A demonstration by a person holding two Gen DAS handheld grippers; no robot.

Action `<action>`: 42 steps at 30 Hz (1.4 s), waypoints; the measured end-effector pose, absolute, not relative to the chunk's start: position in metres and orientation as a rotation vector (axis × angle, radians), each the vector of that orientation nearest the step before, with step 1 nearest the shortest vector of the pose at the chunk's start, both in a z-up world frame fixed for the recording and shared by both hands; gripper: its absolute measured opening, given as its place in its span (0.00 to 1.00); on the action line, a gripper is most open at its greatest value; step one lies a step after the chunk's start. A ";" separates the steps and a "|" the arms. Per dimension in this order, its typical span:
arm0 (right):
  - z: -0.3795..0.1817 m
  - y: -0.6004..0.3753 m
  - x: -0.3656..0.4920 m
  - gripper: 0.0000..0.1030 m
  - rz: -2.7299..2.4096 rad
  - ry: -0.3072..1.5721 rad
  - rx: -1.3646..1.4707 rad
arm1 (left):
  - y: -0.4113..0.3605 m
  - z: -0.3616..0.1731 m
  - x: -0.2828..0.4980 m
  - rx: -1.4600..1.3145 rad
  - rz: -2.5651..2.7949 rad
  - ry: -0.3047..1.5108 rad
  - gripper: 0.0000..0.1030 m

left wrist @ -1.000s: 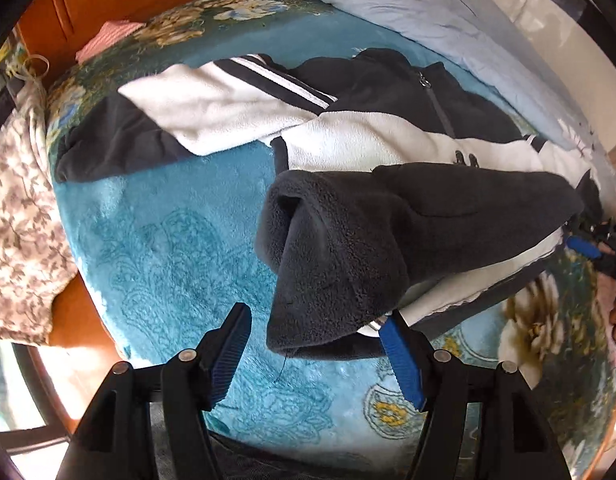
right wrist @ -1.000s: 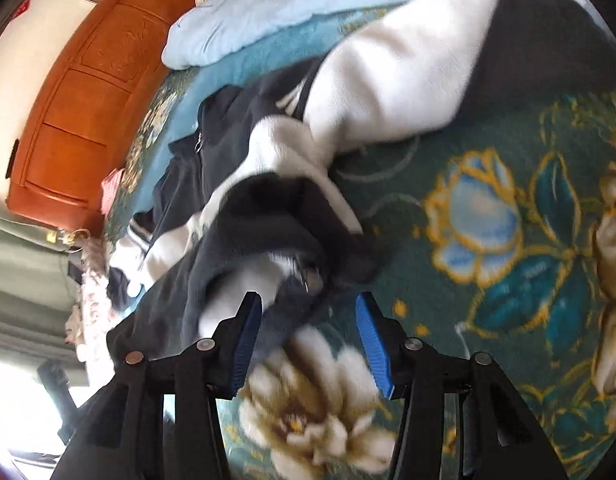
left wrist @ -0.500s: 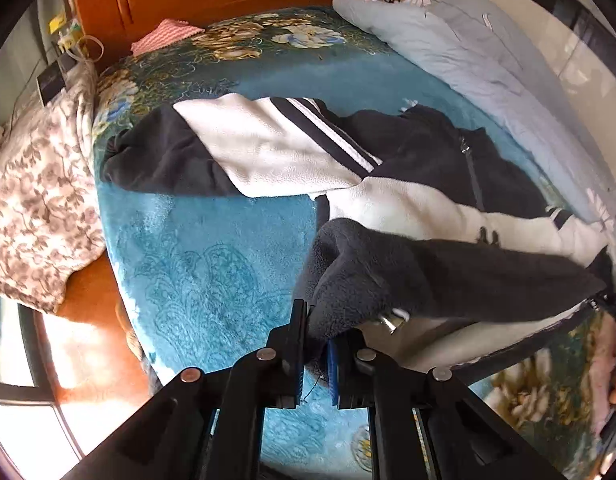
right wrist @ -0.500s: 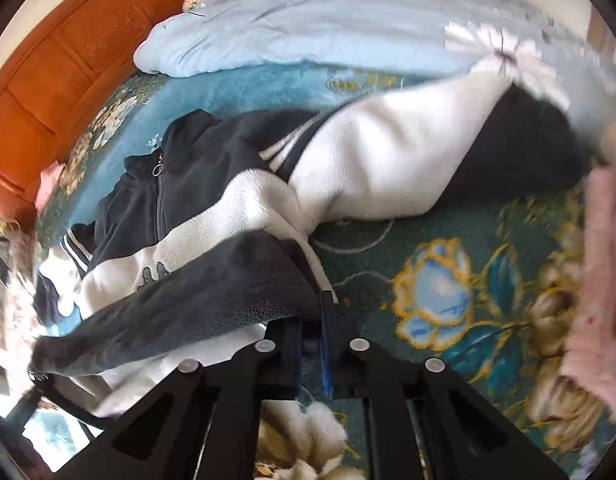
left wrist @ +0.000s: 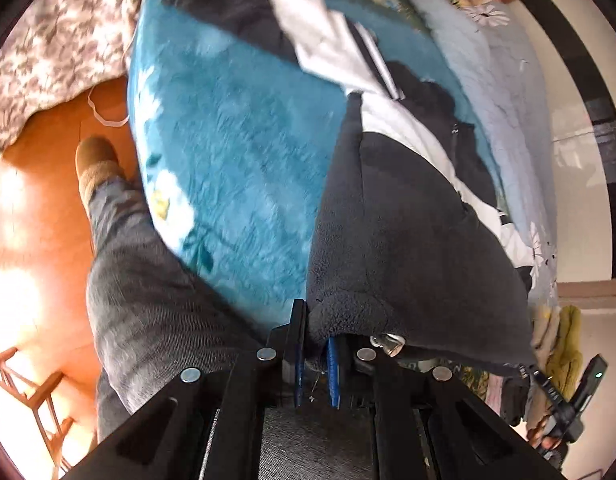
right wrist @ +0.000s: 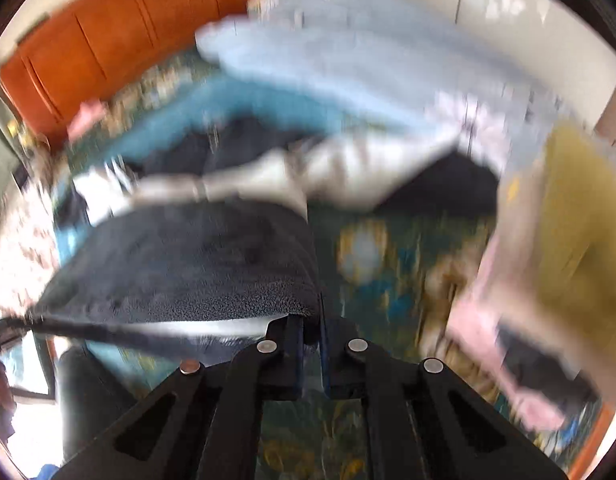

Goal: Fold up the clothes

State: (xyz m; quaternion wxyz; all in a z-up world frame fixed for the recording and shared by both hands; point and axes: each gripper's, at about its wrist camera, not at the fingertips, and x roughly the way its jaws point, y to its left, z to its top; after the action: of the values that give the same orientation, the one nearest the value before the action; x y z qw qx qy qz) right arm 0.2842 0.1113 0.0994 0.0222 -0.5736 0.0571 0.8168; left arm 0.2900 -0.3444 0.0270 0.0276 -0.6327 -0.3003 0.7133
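Note:
A black and white fleece jacket (left wrist: 408,216) lies spread on the teal floral blanket (left wrist: 236,152) of a bed. Its dark hem is lifted off the bed and stretched between both grippers. My left gripper (left wrist: 316,344) is shut on one corner of the hem, beside the metal zipper pull (left wrist: 390,346). My right gripper (right wrist: 311,336) is shut on the other corner of the jacket (right wrist: 188,264). The right wrist view is heavily blurred. The white sleeve (left wrist: 328,40) with dark stripes lies far out on the blanket.
A pale blue quilt (left wrist: 500,80) runs along the far side of the bed. A person's grey trouser leg (left wrist: 148,300) and brown slipper (left wrist: 96,160) stand on the orange floor at the bed's edge. Yellow and pink clothes (right wrist: 548,260) are piled at the right. An orange wooden headboard (right wrist: 108,40) stands behind.
Both grippers, open a second ago, closed on the jacket's hem corners and have now lifted it up and back toward the person; both views swung sharply.

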 end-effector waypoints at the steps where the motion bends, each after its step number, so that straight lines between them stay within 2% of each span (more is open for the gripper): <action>1: 0.076 0.111 0.289 0.06 2.472 0.178 -1.849 | -0.343 0.021 0.292 -1.979 2.195 -0.921 0.09; 5: 0.008 0.109 0.308 0.06 2.314 0.241 -2.054 | -0.340 0.024 0.294 -2.000 2.215 -0.866 0.11; 7: 0.003 0.106 0.313 0.06 2.311 0.195 -2.082 | -0.343 0.031 0.292 -1.987 2.194 -0.885 0.14; 10: 0.017 0.111 0.313 0.07 2.347 0.222 -2.097 | -0.349 0.043 0.292 -1.983 2.196 -0.876 0.20; 13: 0.043 0.117 0.310 0.13 2.397 0.211 -2.087 | -0.363 0.055 0.292 -1.972 2.230 -0.870 0.28; 15: 0.061 0.121 0.308 0.26 2.452 0.200 -2.050 | -0.371 0.064 0.288 -1.944 2.269 -0.889 0.30; 16: 0.069 0.125 0.305 0.29 2.488 0.228 -2.015 | -0.372 0.069 0.283 -1.923 2.299 -0.889 0.30; 18: 0.078 0.135 0.292 0.35 2.557 0.324 -1.916 | -0.368 0.078 0.264 -1.870 2.344 -0.883 0.34; 20: 0.081 0.147 0.274 0.46 2.607 0.451 -1.799 | -0.348 0.084 0.252 -1.789 2.389 -0.874 0.41; 21: 0.075 0.158 0.263 0.51 2.586 0.536 -1.746 | -0.336 0.085 0.246 -1.751 2.417 -0.858 0.49; 25: 0.052 0.199 0.220 0.52 2.481 0.855 -1.525 | -0.275 0.073 0.231 -1.715 2.512 -0.606 0.51; 29: 0.029 0.241 0.177 0.53 2.340 1.136 -1.296 | -0.237 0.050 0.229 -1.755 2.455 -0.492 0.51; 31: 0.017 0.260 0.157 0.57 2.257 1.249 -1.191 | -0.228 0.038 0.230 -1.789 2.426 -0.464 0.51; 33: 0.003 0.271 0.149 0.62 2.159 1.275 -1.176 | -0.220 0.027 0.232 -1.824 2.395 -0.439 0.51; 38: -0.037 0.288 0.141 0.62 1.964 1.389 -1.134 | -0.220 0.016 0.231 -1.855 2.375 -0.476 0.51; 42: -0.047 0.298 0.134 0.62 1.925 1.463 -1.042 | -0.225 0.012 0.230 -1.877 2.369 -0.529 0.51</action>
State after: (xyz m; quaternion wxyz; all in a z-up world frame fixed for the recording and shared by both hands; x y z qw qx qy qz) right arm 0.1336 0.2977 -0.0473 0.2517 -0.3829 0.5377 0.7077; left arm 0.2304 -0.2250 0.0123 0.0366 -0.6114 -0.1721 0.7715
